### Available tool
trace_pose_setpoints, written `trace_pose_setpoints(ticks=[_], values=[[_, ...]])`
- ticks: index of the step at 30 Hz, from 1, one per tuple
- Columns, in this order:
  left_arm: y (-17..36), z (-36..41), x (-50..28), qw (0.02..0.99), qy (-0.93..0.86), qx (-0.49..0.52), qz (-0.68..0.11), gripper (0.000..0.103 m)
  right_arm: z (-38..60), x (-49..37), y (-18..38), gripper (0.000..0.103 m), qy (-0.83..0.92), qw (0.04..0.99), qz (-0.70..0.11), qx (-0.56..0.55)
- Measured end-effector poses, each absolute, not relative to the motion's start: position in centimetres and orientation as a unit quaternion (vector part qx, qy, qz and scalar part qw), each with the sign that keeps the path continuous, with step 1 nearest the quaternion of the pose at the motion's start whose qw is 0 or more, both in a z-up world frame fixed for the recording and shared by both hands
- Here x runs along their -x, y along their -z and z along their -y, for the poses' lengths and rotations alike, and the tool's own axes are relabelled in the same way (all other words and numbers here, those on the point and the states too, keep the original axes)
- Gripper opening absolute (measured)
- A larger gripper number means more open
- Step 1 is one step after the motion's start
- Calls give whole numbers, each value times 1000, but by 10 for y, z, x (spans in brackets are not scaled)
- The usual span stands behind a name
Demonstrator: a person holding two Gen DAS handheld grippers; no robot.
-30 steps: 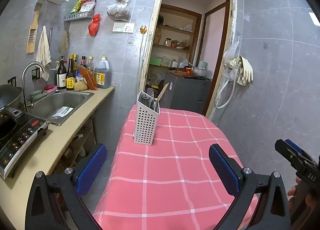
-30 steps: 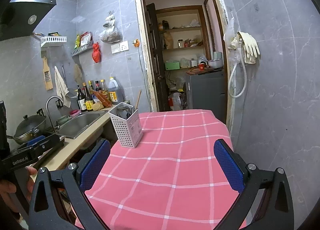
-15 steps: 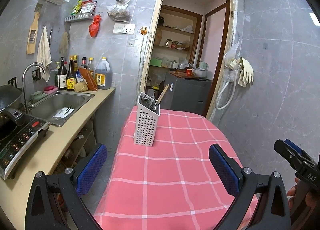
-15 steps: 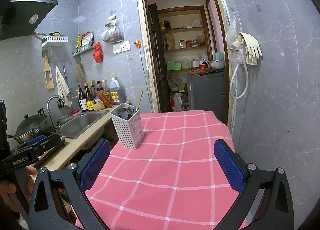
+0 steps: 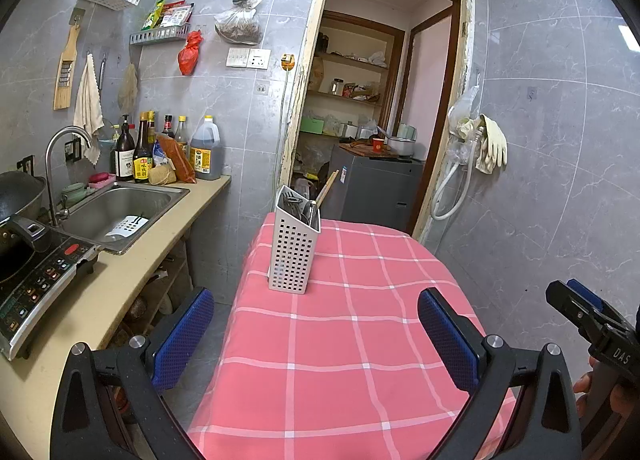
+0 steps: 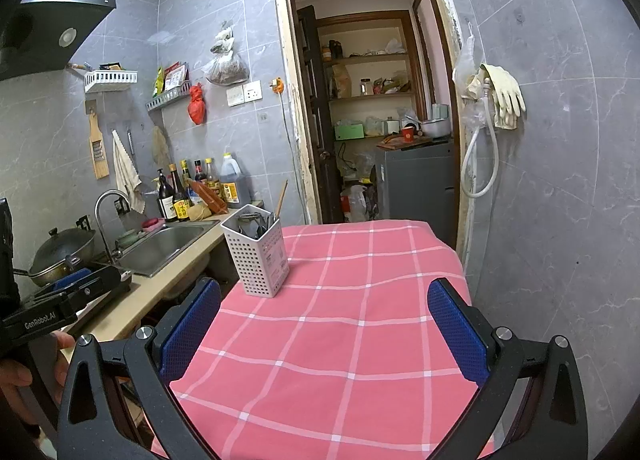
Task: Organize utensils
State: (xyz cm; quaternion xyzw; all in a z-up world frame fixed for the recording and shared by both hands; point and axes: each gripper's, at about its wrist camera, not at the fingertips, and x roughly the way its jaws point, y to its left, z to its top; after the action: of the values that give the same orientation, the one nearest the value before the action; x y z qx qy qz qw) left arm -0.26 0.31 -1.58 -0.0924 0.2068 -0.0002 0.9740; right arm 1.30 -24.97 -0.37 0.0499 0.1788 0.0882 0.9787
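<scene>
While both claws hang wide open and empty above the near end of a table, the left gripper [image 5: 316, 336] and right gripper [image 6: 324, 332] frame a pink checked tablecloth [image 5: 340, 340]. Ahead of the left claw and slightly to its left, near the cloth's far left edge, stands a white perforated utensil holder [image 5: 294, 248] with metal utensils [image 6: 256, 222] and a wooden stick inside. Further left lies a steel sink [image 5: 116, 206]; beyond, an open doorway [image 6: 372, 120].
</scene>
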Motion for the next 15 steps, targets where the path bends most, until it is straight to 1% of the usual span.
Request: trace_pose_setpoints(ticks=[15], values=[[15,-2,2,974,0,92,-207,103,249,-13,4,102,-88,978,-179,-51]])
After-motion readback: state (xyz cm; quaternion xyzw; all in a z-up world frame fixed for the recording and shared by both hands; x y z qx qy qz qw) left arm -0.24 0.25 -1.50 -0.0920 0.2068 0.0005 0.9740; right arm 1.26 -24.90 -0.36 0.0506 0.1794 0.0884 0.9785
